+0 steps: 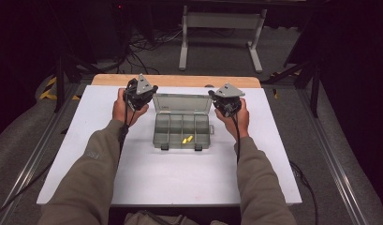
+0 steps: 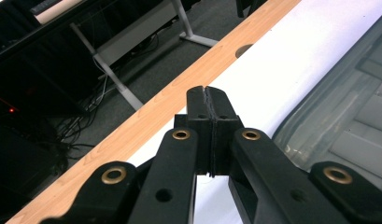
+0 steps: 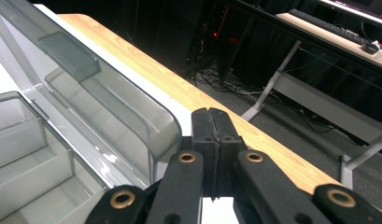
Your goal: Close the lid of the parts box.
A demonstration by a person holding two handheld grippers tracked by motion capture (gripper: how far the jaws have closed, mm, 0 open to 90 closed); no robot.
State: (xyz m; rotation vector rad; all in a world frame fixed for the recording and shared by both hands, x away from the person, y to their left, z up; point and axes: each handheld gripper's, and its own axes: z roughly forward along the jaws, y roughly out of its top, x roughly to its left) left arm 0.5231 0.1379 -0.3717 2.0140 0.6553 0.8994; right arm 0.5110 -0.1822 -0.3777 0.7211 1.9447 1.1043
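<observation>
The box (image 1: 182, 125), lid up, looks light, stiff and slick plastic; grip its side walls. Both grippers (image 1: 141, 93) (image 1: 226, 101) flank it, fingers pressed together, empty.

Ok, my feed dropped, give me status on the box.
Left gripper shut, empty. Right gripper shut, empty. Organizer box lid open between them, yellow pieces in front compartment. Nothing in the way.

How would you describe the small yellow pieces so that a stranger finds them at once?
On the white table, between the two hands, stands a clear box with its lid up. The yellow pieces lie in its front row, right of the middle, the sole bright colour among bare compartments.
</observation>
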